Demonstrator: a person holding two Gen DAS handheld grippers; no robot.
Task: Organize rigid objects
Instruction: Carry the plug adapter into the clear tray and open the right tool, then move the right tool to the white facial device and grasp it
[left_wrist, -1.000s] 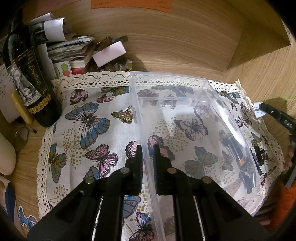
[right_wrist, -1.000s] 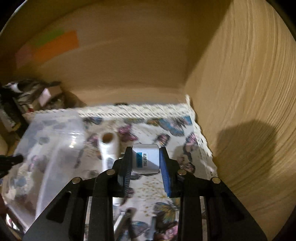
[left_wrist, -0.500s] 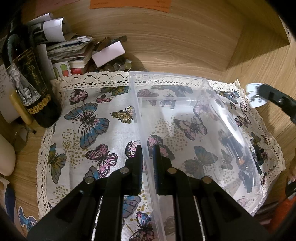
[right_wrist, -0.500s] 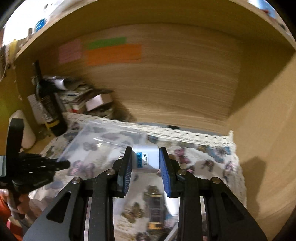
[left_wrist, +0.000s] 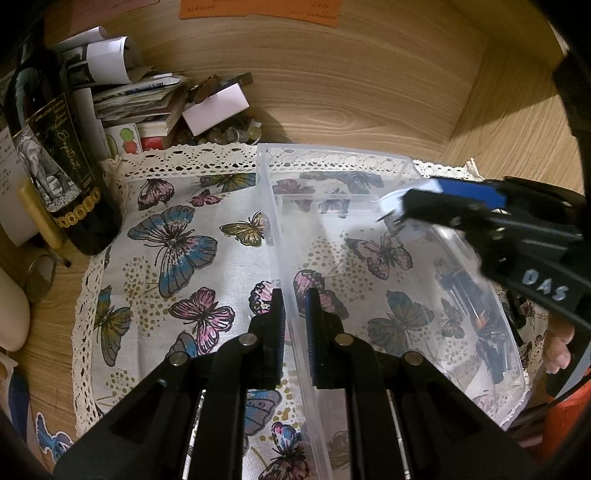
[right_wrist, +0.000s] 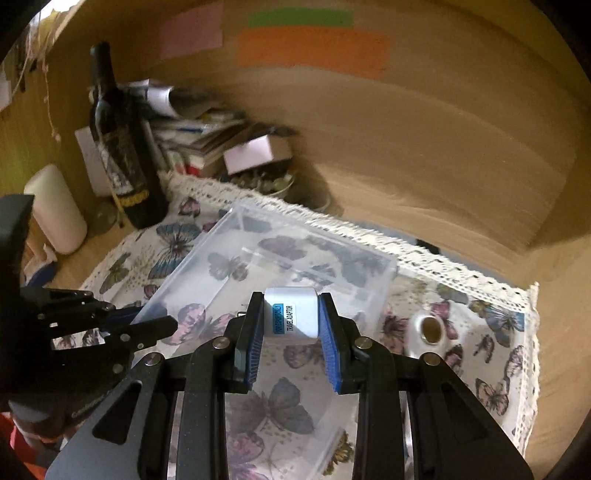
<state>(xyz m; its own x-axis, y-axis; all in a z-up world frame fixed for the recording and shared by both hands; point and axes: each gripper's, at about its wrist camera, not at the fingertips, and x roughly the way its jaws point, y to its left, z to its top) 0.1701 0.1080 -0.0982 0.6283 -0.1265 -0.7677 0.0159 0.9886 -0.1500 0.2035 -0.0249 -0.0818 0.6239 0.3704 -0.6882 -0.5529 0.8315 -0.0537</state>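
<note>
While the left wrist view looks down over the butterfly cloth (left_wrist: 177, 236), the left gripper (left_wrist: 295, 310) is clenched on the near left wall of one clear plastic bin (left_wrist: 332, 229), one finger outside the wall and one inside. The bin's floor is bare from the left wall across to the middle; several dark items, too blurred to count, lie along its right side. Open cloth extends left of the bin as far as one dark bottle (left_wrist: 55, 155) at the lace edge. One heap of papers and boxes (left_wrist: 147, 99) fills the far left corner against the wooden back panel (left_wrist: 351, 85). The right gripper (left_wrist: 395, 210) enters from the right above the bin's far right corner.

Seen from the right wrist view, the right gripper (right_wrist: 291, 314) is grasping one white travel adaptor (right_wrist: 291, 312) between its blue pads, held above the bin (right_wrist: 258, 258). One white tube-shaped object (right_wrist: 424, 328) lies on the cloth (right_wrist: 491, 354) just right of the bin. The wooden side panel (right_wrist: 561, 332) bounds the cloth's right edge. The left gripper (right_wrist: 147, 325) grips the bin's left wall.
</note>
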